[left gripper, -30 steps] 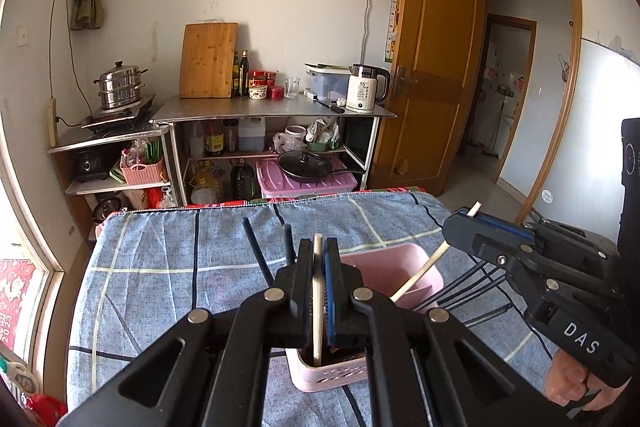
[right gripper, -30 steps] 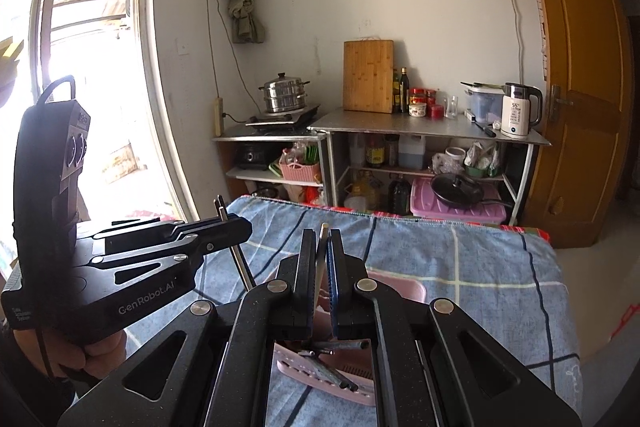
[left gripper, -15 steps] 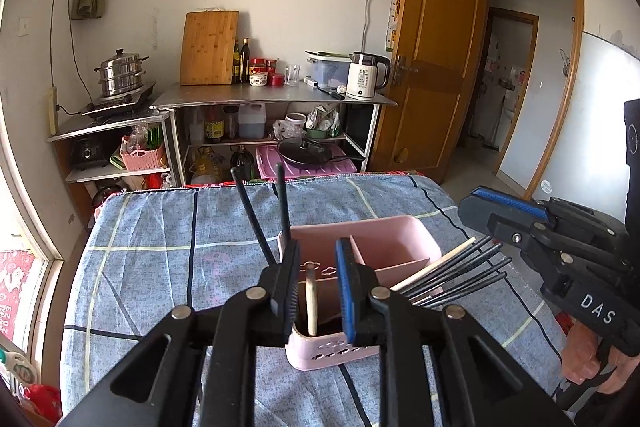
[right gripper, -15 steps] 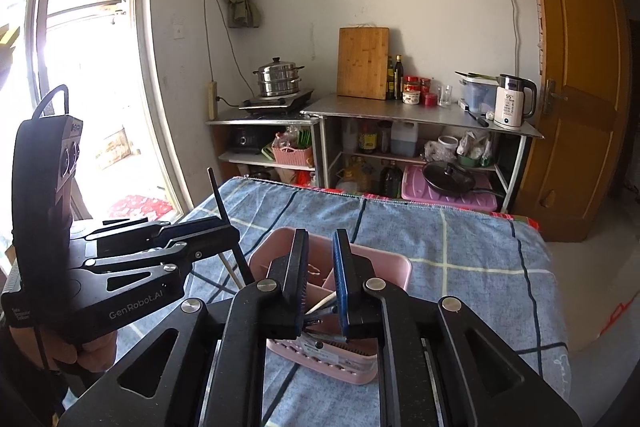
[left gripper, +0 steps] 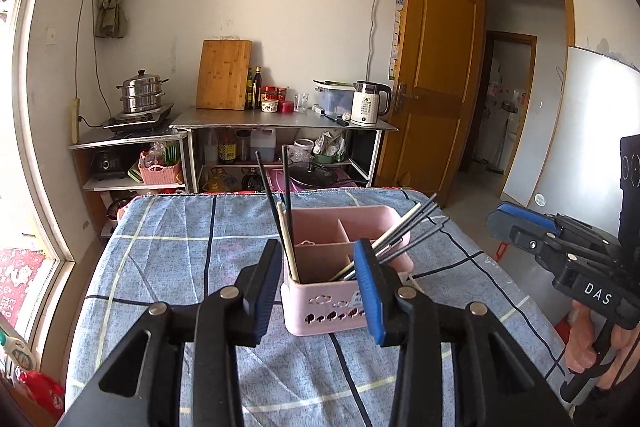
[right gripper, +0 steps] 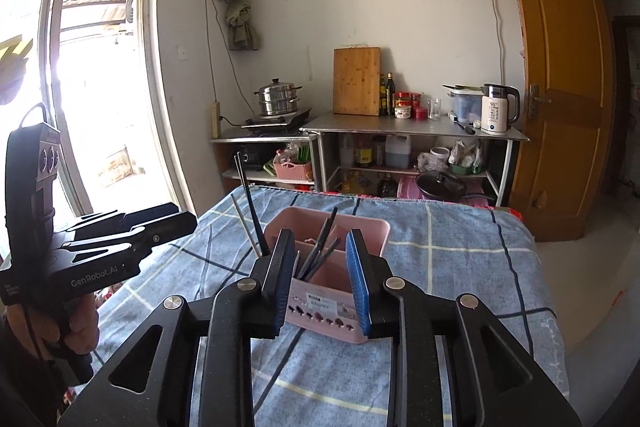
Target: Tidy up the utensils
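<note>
From the left wrist, the left gripper (left gripper: pixel 318 279) is opening with nothing between its pads; just ahead on the checked cloth (left gripper: pixel 168 251) stands the pink caddy (left gripper: pixel 320 303), chopsticks (left gripper: pixel 404 233) leaning in its compartments, and the right gripper (left gripper: pixel 500 223) shows off to the right. From the right wrist, the right gripper (right gripper: pixel 320 277) is likewise opening and empty just short of the caddy (right gripper: pixel 324 319), and only this view shows the window (right gripper: pixel 80 67).

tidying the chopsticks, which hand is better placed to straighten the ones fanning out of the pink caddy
Right, probably: the fanned chopsticks lean toward the right hand-held gripper, whose jaws are opening empty. The left hand-held gripper faces the pink caddy.
</note>
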`<state>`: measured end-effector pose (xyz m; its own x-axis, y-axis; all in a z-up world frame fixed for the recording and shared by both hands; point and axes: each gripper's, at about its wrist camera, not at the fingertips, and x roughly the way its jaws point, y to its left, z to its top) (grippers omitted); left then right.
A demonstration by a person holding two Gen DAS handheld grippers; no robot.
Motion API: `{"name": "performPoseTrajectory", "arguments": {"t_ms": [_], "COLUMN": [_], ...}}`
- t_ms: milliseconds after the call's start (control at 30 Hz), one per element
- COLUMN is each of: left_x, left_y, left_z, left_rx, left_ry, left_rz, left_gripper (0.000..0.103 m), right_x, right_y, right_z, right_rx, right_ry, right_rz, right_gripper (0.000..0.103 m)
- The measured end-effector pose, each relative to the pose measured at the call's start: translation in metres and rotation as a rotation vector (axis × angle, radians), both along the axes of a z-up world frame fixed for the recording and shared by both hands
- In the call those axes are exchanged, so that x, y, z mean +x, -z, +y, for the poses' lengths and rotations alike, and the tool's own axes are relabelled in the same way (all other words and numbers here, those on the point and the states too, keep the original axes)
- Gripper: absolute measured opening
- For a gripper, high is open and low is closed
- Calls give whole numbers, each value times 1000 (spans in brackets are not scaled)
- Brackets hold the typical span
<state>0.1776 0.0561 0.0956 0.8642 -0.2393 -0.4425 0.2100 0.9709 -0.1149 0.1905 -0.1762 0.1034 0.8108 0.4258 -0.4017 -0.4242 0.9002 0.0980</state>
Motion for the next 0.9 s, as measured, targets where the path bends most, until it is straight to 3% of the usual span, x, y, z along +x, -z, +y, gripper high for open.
{"name": "performPoseTrajectory", "arguments": {"t_ms": [300,567,900], "left_x": [-55,-82,-112], "left_y": [26,51,75], "left_z": [-8,-21,-29], "left_rx": [-13,36,25], "left_ry": [-35,-78,-65], "left_rz": [-15,-21,-13], "left_gripper": [43,43,43], "right_x": [-51,-85,-110], "right_y": [25,52,80], "right_z": [-6,-8,-9], "right_rx": [-13,-29,-10], "right_ry": [13,38,48], "right_rz": [-18,-18,11], "right_gripper": [34,35,35]}}
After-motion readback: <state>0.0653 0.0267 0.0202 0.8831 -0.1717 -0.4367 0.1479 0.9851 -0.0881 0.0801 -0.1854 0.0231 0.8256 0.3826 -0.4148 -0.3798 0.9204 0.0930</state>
